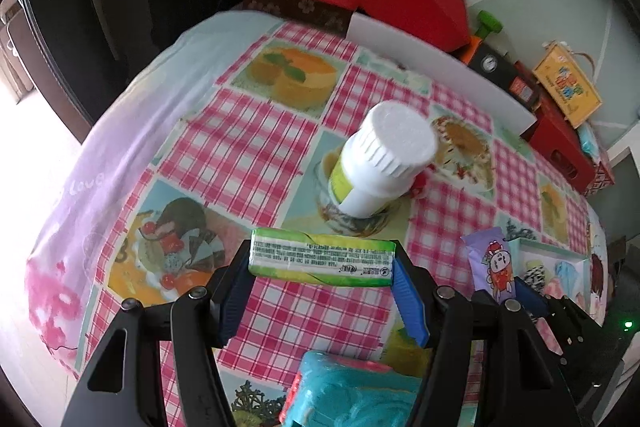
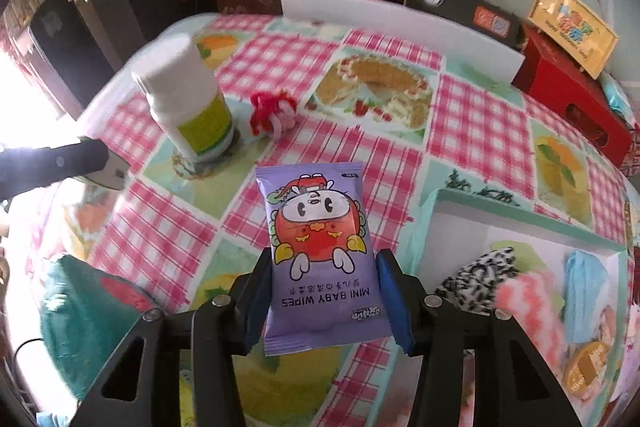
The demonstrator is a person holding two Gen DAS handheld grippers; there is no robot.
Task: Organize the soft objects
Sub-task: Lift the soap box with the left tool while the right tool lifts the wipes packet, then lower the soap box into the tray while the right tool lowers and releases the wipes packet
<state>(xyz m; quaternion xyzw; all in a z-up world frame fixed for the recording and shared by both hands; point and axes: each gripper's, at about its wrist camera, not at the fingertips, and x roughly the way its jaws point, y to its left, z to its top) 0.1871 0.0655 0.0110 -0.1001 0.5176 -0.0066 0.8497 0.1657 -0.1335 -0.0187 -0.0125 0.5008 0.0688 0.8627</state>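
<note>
The jaws of the left gripper [image 1: 322,269] clamp a green tissue pack [image 1: 320,259] and those of the right gripper [image 2: 324,293] pinch a purple wipes packet [image 2: 320,259], both lifted above the counter [image 2: 360,155], so the carry step is underway and each likely goes next into the white box [image 2: 520,223] at the right.

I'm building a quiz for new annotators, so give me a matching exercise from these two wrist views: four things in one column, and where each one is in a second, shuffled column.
Things
1. green tissue pack
2. purple baby wipes pack
3. white bottle
4. leopard-print cloth

Places
A. standing upright on the checked tablecloth
B. between the pads of the right gripper
C. lying inside the white box
D. between the pads of the left gripper

Pairs: 1-D, 2-B, 3-A, 4-C
</note>
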